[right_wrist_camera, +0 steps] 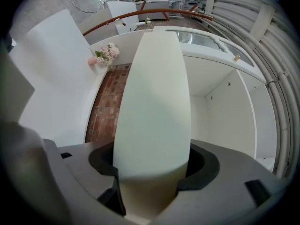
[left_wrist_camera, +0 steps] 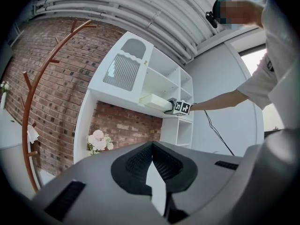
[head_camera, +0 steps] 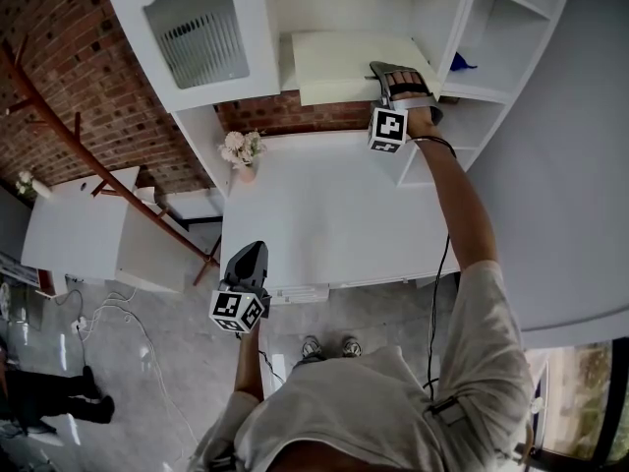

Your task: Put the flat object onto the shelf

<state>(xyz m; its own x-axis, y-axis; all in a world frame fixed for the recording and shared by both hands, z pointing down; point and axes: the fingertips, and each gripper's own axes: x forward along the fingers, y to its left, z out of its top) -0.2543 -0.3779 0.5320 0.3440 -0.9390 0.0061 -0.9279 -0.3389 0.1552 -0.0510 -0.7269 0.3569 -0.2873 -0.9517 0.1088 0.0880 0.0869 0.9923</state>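
Note:
A thick, flat cream slab [head_camera: 344, 62] lies level in the open compartment of the white shelf unit [head_camera: 472, 91], above the white table [head_camera: 324, 214]. My right gripper [head_camera: 398, 75] is at the slab's right end, shut on it with one jaw above and one below. In the right gripper view the slab [right_wrist_camera: 152, 93] fills the space between the jaws from side to side and reaches forward into the compartment. The left gripper view shows the slab [left_wrist_camera: 154, 101] on the shelf from afar. My left gripper [head_camera: 248, 259] hangs shut and empty at the table's front edge.
A small vase of pale flowers [head_camera: 241, 150] stands at the table's back left corner. A cabinet door with ribbed glass [head_camera: 201, 32] is left of the compartment. A blue thing [head_camera: 462, 64] lies in the compartment to the right. A red-brown coat rack [head_camera: 79, 146] stands at the brick wall.

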